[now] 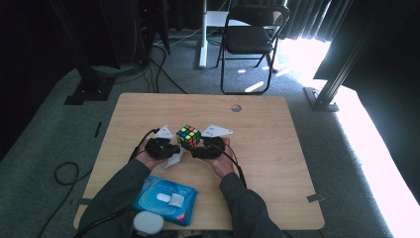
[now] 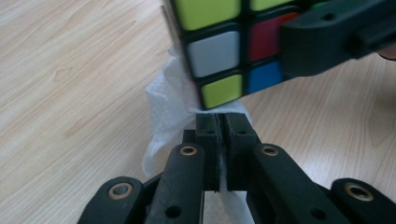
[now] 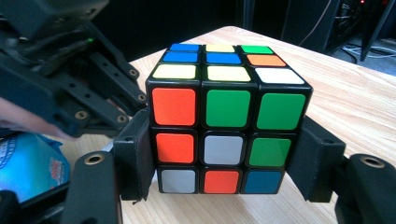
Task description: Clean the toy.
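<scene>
My left tool (image 2: 218, 122) pinches a soft, limp white wipe (image 2: 163, 100) against the Rubik's cube (image 3: 223, 123), which my right tool (image 3: 223, 161) clamps by opposite faces mid-worktop (image 1: 277, 148). The cube looks rigid, light, slick-faced; flat sides seem the best hold.

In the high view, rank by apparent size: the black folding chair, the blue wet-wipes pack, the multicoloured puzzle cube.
Largest to smallest as they look:
1. black folding chair
2. blue wet-wipes pack
3. multicoloured puzzle cube
The chair stands farther from the camera, yet looks largest.
</scene>
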A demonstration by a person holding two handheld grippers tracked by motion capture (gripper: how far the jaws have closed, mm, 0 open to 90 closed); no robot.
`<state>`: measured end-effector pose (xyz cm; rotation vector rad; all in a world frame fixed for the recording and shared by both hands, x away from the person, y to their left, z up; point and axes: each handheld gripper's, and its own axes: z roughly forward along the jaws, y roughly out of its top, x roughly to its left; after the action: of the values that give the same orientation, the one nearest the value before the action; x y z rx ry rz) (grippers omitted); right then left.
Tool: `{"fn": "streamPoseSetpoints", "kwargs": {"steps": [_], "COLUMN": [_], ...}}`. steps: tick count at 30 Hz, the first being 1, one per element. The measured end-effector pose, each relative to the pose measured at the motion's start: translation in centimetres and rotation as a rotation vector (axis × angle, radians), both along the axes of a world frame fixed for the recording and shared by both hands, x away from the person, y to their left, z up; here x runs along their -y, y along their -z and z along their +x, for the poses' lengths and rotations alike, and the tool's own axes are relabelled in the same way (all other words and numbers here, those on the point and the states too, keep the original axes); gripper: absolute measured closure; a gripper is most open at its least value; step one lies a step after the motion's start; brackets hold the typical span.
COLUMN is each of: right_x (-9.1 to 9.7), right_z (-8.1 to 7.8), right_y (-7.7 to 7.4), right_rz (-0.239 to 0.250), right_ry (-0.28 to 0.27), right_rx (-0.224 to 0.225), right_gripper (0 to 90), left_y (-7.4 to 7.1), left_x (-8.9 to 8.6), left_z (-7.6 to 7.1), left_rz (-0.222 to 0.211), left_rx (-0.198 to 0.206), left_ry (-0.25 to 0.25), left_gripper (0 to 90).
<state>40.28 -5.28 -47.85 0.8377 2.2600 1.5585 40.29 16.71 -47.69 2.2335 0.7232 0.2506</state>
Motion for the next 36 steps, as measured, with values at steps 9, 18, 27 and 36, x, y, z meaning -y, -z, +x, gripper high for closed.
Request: {"fn": "streamPoseSetpoints", "kwargs": {"steps": [9, 18, 27, 36], "right_x": [-0.2, -0.5, 0.0, 0.2], "right_z": [0.5, 0.4, 0.4, 0.5], "right_y": [-0.1, -0.2, -0.2, -0.2], "right_rz": [0.017, 0.026, 0.024, 0.036], "right_ry": [0.025, 0.03, 0.038, 0.05], "right_rx": [-0.01, -0.015, -0.013, -0.014], "right_gripper": [34.0, 34.0, 34.0, 34.0], "left_y": [-0.8, -0.7, -0.4, -0.3], "left_x": [1.2, 1.3, -0.5, -0.6], "left_z": [-0.8, -0.9, -0.2, -0.3], "left_rz": [-0.024, -0.02, -0.031, -0.029], "left_rx": [0.018, 0.032, 0.043, 0.061], "left_ry": [0.072, 0.074, -0.026, -0.041], "left_gripper": [86.8, 86.7, 86.7, 86.7]}}
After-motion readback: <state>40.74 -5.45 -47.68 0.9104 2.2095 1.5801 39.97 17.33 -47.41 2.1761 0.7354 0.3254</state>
